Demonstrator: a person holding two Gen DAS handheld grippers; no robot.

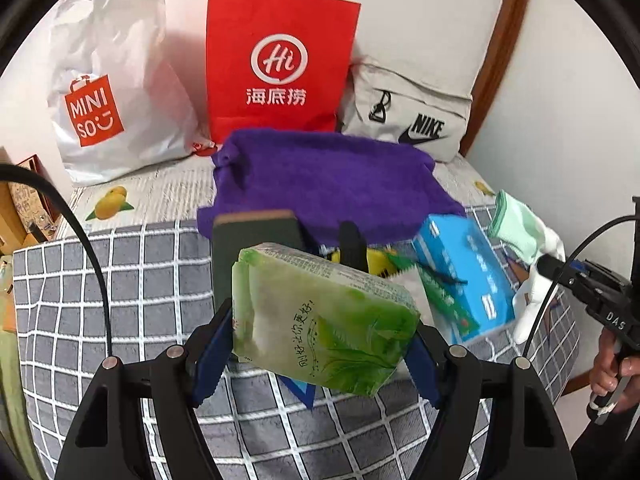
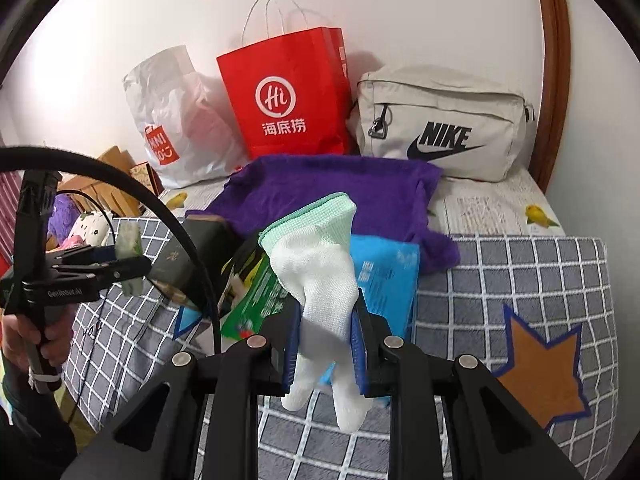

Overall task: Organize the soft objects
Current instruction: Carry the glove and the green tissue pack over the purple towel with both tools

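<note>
My left gripper [image 1: 320, 348] is shut on a green pack of tissues [image 1: 320, 312], lifted clear of the checked bedcover [image 1: 120, 280]; both blue pads press its sides. From the right wrist view that gripper [image 2: 100, 264] and its pack [image 2: 130, 256] hang at the left. My right gripper [image 2: 326, 344] is shut on a white knitted glove [image 2: 324, 272] with a mint cuff pointing up and its fingers dangling below the pads. A purple towel [image 1: 320, 184] lies crumpled behind. Under it rest a blue box [image 1: 468, 272], a dark green book [image 1: 248, 248] and a green packet [image 1: 440, 292].
Against the wall stand a white Miniso plastic bag [image 1: 108, 92], a red paper bag [image 1: 276, 68] and a grey Nike bag [image 1: 412, 116]. A wooden bedpost [image 2: 556, 60] rises at the right. Cardboard boxes and plush toys [image 2: 88, 224] sit past the bed's left edge.
</note>
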